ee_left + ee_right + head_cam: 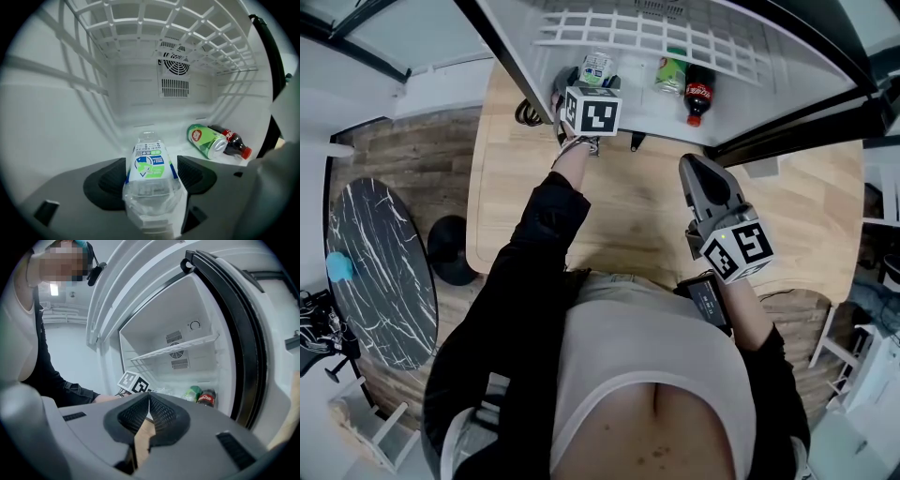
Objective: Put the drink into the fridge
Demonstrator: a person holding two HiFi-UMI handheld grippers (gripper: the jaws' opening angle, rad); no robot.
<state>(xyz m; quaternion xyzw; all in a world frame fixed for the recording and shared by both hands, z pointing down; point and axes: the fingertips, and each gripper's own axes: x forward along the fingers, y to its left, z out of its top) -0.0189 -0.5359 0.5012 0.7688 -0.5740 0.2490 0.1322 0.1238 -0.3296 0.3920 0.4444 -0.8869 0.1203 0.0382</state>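
My left gripper reaches into the open fridge and is shut on a clear plastic water bottle with a green and blue label. The bottle points toward the fridge's back wall. A green can and a cola bottle lie on the fridge floor to the right. My right gripper is shut and empty, held outside the fridge over the wooden table.
A white wire shelf spans the fridge above the drinks. A fan vent is on the back wall. The fridge door stands open at the right. A dark marble round table is at the left.
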